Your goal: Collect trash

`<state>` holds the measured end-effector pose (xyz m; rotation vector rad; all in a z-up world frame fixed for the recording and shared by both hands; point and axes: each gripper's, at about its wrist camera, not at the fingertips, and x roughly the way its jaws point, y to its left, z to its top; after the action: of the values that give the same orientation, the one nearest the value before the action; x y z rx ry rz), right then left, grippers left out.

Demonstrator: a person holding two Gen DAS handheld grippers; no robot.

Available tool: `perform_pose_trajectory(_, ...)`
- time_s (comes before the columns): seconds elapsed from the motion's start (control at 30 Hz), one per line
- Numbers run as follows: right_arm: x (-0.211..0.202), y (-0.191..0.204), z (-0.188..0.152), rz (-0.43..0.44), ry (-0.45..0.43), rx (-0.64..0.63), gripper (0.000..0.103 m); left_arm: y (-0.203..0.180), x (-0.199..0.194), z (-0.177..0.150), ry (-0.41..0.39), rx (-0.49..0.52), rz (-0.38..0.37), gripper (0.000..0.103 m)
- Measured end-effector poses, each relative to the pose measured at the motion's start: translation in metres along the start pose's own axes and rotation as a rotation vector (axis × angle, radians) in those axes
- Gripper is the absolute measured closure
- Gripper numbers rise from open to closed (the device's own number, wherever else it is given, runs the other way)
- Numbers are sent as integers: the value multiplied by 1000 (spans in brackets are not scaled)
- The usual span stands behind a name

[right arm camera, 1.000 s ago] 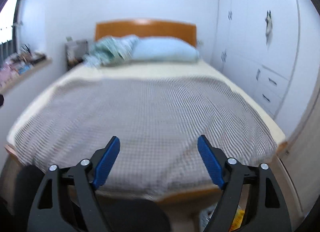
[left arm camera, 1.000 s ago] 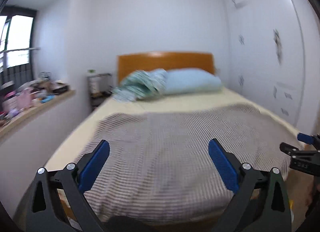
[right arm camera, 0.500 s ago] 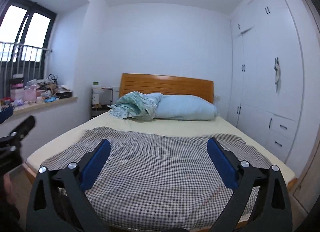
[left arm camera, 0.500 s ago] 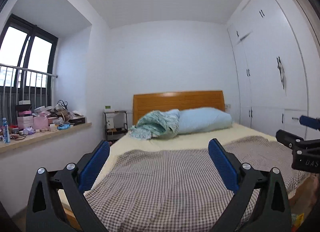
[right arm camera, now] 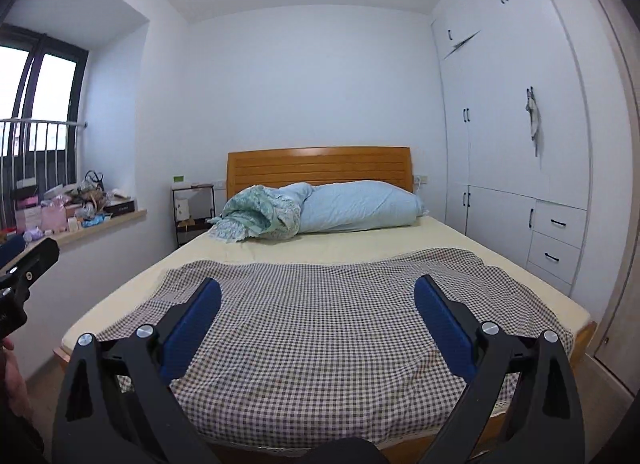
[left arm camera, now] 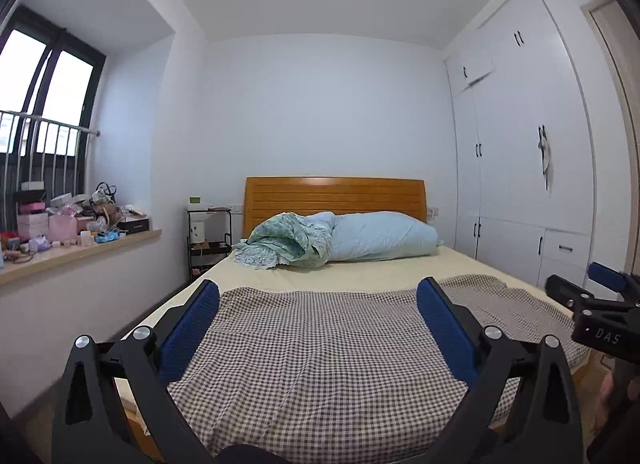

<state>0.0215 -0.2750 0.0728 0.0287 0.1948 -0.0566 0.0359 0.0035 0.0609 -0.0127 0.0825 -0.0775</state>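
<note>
Both grippers are held level at the foot of the bed (right arm camera: 400,240), the left gripper (left arm camera: 318,328) and right gripper (right arm camera: 318,324) each spread wide with nothing between the blue pads. The checkered blanket (right arm camera: 320,324) lies flat. Clutter, possibly trash, crowds the window ledge (left arm camera: 80,252), well apart from both

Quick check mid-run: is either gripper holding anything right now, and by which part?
Nothing is held. The left gripper and right gripper are both open and empty, facing the checked blanket.
</note>
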Motion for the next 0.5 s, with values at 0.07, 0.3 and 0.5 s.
perform_pose_trajectory(0.07,-13,4,4,-8,-13,-10,10,4,-6,2,7,-14,6,7)
perform_pose_trajectory(0.3,-47,8,-1,-1,40,6,10,5,-52,6,19,-34,1,7)
perform_pose_trajectory(0.5,-87,3,-27,-29,90,87,10,-3,-109,-28,26,8,38,7)
